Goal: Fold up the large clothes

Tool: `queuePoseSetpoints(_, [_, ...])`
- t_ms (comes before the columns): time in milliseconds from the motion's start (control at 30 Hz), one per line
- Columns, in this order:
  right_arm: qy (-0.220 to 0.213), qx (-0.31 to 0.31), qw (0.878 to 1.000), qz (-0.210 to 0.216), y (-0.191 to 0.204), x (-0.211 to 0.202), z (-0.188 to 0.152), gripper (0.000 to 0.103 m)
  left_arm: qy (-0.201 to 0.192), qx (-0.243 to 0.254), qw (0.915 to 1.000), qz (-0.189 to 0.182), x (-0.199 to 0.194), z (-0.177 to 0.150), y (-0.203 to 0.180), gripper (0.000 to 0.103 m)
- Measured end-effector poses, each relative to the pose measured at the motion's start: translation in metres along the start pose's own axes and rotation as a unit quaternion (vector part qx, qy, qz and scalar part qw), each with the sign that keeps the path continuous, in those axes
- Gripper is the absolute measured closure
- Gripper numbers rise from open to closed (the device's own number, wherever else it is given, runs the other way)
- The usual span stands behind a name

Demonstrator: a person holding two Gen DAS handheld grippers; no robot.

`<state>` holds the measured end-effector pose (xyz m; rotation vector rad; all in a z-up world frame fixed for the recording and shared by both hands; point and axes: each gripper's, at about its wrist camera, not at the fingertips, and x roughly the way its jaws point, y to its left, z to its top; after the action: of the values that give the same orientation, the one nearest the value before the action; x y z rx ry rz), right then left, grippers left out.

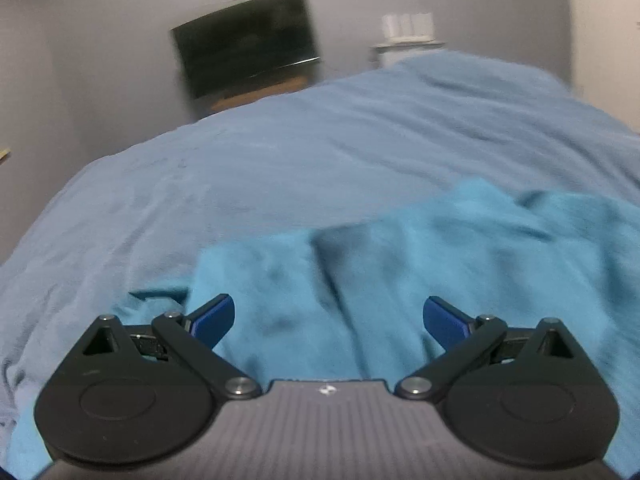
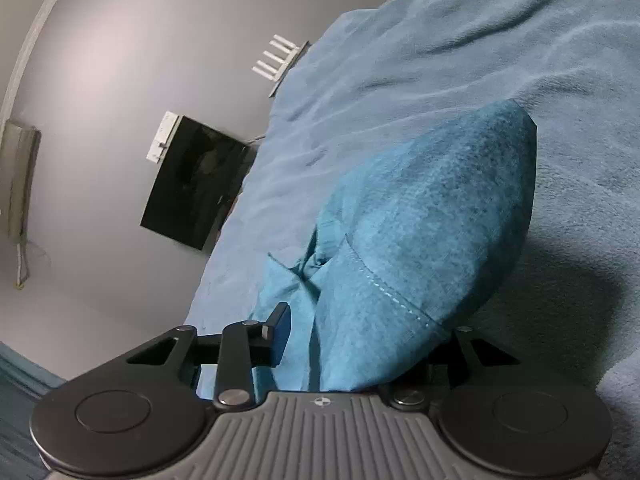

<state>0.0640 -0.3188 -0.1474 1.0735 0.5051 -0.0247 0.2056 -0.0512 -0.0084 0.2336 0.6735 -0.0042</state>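
Note:
A teal garment lies rumpled on the light blue bed cover. In the left wrist view my left gripper hovers just over the garment's near part, its blue pads spread wide with nothing between them. In the right wrist view a thick fold of the teal garment drapes over my right gripper and runs down between the jaws. The left finger stands a little off the fold. Cloth hides the right finger. A stitched hem crosses the fold close to the jaws.
The bed cover spreads wide beyond the garment. A dark screen hangs on the grey wall past the bed's far edge, with a small shelf of white items to its right.

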Motion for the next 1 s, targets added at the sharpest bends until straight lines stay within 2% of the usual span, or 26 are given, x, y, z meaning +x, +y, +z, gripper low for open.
queuePoseSetpoints(67, [-0.003, 0.009, 1.0, -0.004, -0.004, 0.002, -0.001, 0.062, 0.021, -0.011, 0.9996, 0.018, 0.026, 0.008, 0.002, 0.002])
queuePoseSetpoints(200, [-0.008, 0.017, 1.0, -0.009, -0.007, 0.014, -0.004, 0.062, 0.06, 0.001, 0.9981, 0.013, 0.066, 0.006, -0.004, 0.0])
queuePoseSetpoints(300, [-0.008, 0.007, 1.0, -0.005, -0.007, 0.022, -0.006, 0.061, 0.059, 0.023, 0.9978, 0.019, 0.08, -0.002, -0.013, 0.0])
queuePoseSetpoints(567, [-0.008, -0.013, 1.0, -0.012, -0.011, 0.039, -0.007, 0.061, 0.055, 0.018, 0.9981, 0.019, 0.092, -0.001, -0.021, 0.0])
queuePoseSetpoints(800, [-0.008, -0.01, 1.0, -0.016, -0.005, 0.054, -0.005, 0.061, 0.07, 0.022, 0.9972, 0.018, 0.082, 0.007, -0.018, 0.0])
queuePoseSetpoints(900, [-0.009, -0.007, 1.0, -0.016, -0.005, 0.056, -0.006, 0.061, 0.06, 0.025, 0.9976, 0.022, 0.052, 0.003, -0.018, 0.0])
queuePoseSetpoints(1000, [-0.01, -0.004, 1.0, -0.015, -0.006, 0.055, -0.007, 0.061, 0.037, 0.033, 0.9987, 0.006, 0.004, -0.017, -0.017, 0.0])
